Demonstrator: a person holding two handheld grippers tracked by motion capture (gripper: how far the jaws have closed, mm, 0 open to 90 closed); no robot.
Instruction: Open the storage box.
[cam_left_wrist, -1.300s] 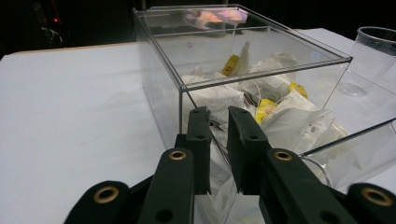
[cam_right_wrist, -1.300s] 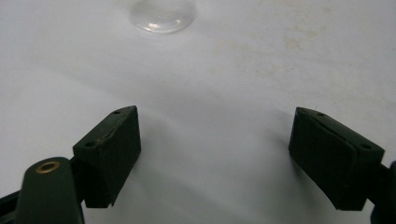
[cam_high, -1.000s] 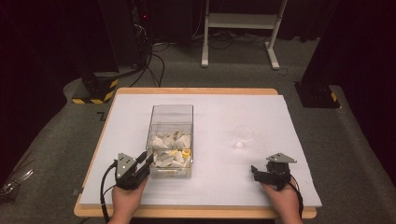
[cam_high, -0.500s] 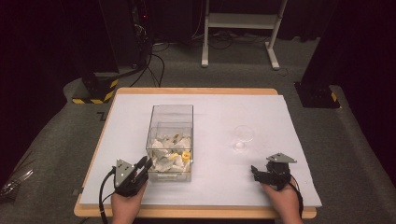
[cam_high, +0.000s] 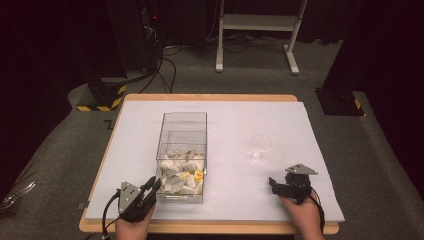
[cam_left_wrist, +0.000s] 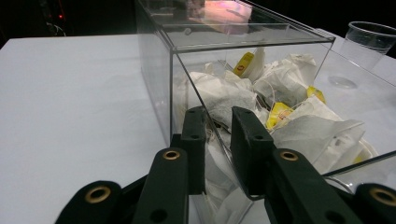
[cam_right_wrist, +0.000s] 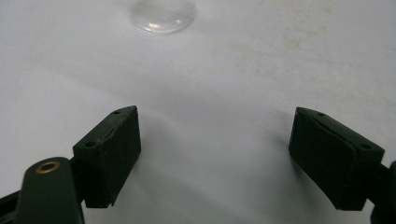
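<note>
Box: clear plastic box (cam_high: 182, 157) of tea bags (cam_high: 181, 171) at the counter's (cam_high: 225, 125) centre, lid closed.
Left gripper: left gripper (cam_left_wrist: 218, 140) at the box's 7 o'clock corner, jaws just closed and pinching the near wall.
Right gripper: right gripper (cam_right_wrist: 215, 158) jaws wide apart, holding nothing, resting at 4 o'clock.
Cup: empty clear cup (cam_high: 260, 146) at 3 o'clock of the box.
Progress: box gripped; no bag in the cup, so likely early.
Views: left gripper view shows the pinch; high view shows the layout.

Black claws (cam_left_wrist: 218, 140) with brass-ringed screw holes, grey three-cornered top plates, trailing black cables.
</note>
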